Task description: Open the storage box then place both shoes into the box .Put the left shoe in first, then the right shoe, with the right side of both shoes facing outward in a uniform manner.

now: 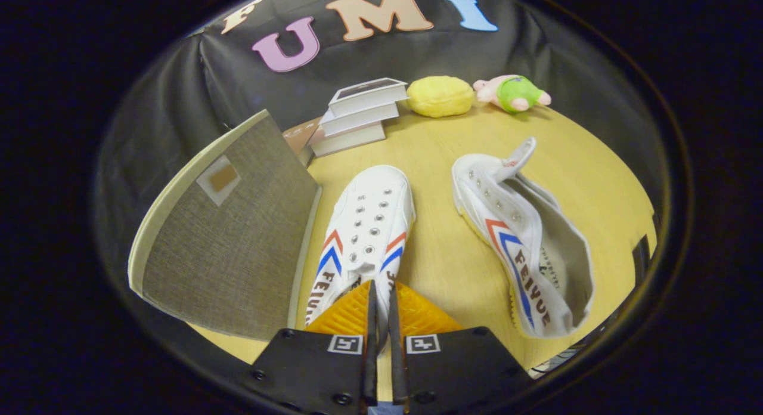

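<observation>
- Your wooden tabletop (pixel 441 266) carries everything here, running from the fingers out to the dark cloth wall behind.
- The storage box (pixel 229 236) sits just beside the fingers to their left, a grey fabric-covered panel with a pale rim standing tilted up toward you; a small square patch sits near its upper part. You cannot tell from this angle whether that panel is the lid or a side.
- The second shoe (pixel 524 248), white canvas with red and blue chevrons, lies on its side to the right of the fingers, apart from them, its opening turned to the right and its tongue sticking up.
- The shoe you hold (pixel 366 230) is white too, with the same red and blue stripes and metal eyelets without laces. It stands upright directly ahead of the fingers, toe pointing away toward the books, close beside the box's edge.
- Your gripper (pixel 382 302) is nearly closed, leaving only a thin slit between the fingers, and both fingers pinch the heel end of that upright shoe.
- A stack of three books (pixel 360 114) rests at the far side of the table, beyond the held shoe.
- A yellow plush lump (pixel 440 96) lies just right of the books.
- A small pink and green plush toy (pixel 514 93) lies beside it, against the wall.
</observation>
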The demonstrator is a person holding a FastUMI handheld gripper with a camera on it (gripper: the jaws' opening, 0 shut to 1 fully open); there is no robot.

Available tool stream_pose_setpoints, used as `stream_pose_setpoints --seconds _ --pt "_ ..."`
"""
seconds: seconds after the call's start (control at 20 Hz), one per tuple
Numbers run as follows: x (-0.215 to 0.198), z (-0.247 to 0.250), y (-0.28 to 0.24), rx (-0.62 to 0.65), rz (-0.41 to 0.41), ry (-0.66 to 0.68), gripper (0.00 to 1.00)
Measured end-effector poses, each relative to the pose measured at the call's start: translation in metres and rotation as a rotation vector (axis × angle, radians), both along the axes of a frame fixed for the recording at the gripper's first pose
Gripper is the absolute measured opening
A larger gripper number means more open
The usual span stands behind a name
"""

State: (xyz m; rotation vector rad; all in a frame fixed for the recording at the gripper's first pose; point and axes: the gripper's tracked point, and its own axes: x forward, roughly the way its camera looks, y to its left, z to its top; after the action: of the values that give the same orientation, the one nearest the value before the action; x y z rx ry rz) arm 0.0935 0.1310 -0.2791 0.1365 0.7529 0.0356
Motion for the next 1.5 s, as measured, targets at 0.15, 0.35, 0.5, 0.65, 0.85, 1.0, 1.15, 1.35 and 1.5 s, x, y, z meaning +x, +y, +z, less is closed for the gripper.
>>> stream_pose_setpoints --seconds 0.15,0.35,0.5,0.65,0.85,1.0,1.15,1.35,1.5 --pt "0.0 0.0 -0.005 0.008 -0.007 0.007 0.08" --pt "-0.001 0.001 -0.005 0.136 -0.05 0.016 0.04" --pt "-0.001 0.005 -0.002 0.321 -0.099 0.027 0.04" --pt "-0.003 0.015 0.007 0.479 -0.098 0.039 0.04" --pt "-0.018 0.043 0.02 0.579 -0.069 0.04 0.04" --pt "-0.027 0.073 0.024 0.588 -0.043 0.007 0.04" --pt "-0.032 0.1 0.024 0.577 -0.03 -0.034 0.04" --pt "-0.038 0.132 0.033 0.63 -0.006 -0.061 0.04" --pt "-0.038 0.155 0.043 0.632 0.014 -0.104 0.04"
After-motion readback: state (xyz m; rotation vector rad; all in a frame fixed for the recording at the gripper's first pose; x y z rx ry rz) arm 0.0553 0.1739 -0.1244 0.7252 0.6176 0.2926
